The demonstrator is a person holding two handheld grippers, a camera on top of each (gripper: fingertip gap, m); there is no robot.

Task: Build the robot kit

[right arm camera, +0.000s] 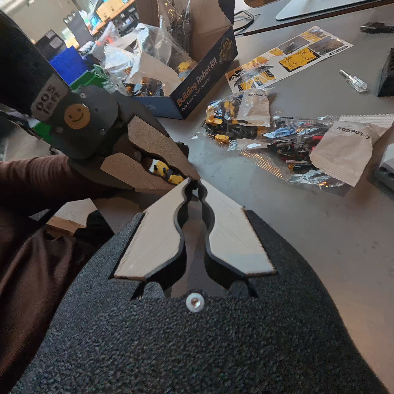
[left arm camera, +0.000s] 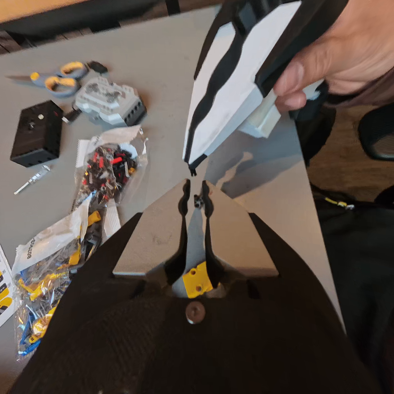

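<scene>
Tools tip to tip above the grey bench. Your left tool clamps a yellow block deep by its base, tips slightly apart. Your right tool pinches a small black pin. Both look light, hard, slick; grip the pin mid-shaft.

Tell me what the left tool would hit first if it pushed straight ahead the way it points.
Most likely the tip of the right tool, which sits just beyond the left tool and points back at it. Depth is unclear, so they may already be nearly touching.
</scene>
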